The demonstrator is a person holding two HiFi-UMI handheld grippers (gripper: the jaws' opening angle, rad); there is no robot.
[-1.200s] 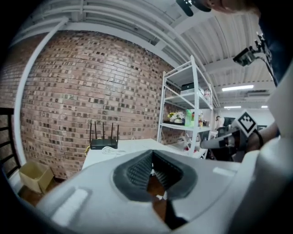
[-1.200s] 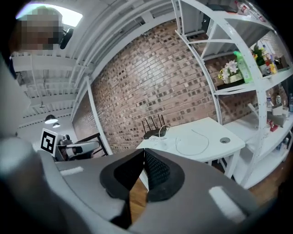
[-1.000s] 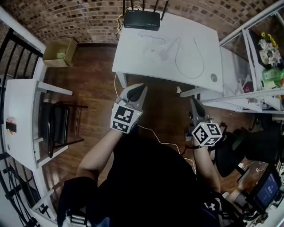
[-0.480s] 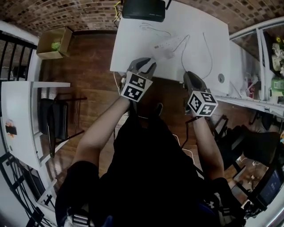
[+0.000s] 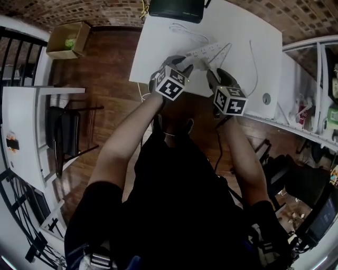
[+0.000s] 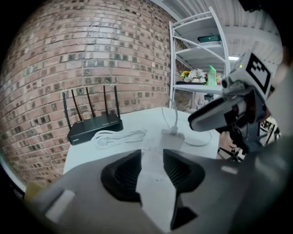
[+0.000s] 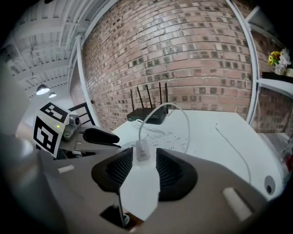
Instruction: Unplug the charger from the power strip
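Two grippers reach side by side over the near edge of a white worktop (image 5: 153,52) that stands against a brick wall. Far left, on the wood floor (image 5: 111,79), sits an open cardboard box (image 5: 66,39). At the worktop's far edge lies a black router (image 5: 177,9) with four upright aerials, and a coiled cable (image 6: 116,137) in white rests just in front of it. The left gripper (image 6: 152,153) hangs over the left end of the power strip (image 5: 208,52); its jaws are opening and stand wide apart, the pads pressing nothing, with the pale strip running away between them toward the far right. The charger (image 7: 142,151) — a small white block — stands plugged into the strip, near the middle of the worktop and between the two grippers. Its thin cable (image 7: 183,119) arcs up and over to the right. The right gripper (image 7: 140,165) points at the charger from the near side; its jaws are opening too, parted, and the charger stands just past their tips in line with the gap, not clamped. Whether the pads brush it cannot be told. Each gripper shows in the other's view, close beside it. Far right, a white shelf unit (image 5: 309,41) stands next to the worktop.
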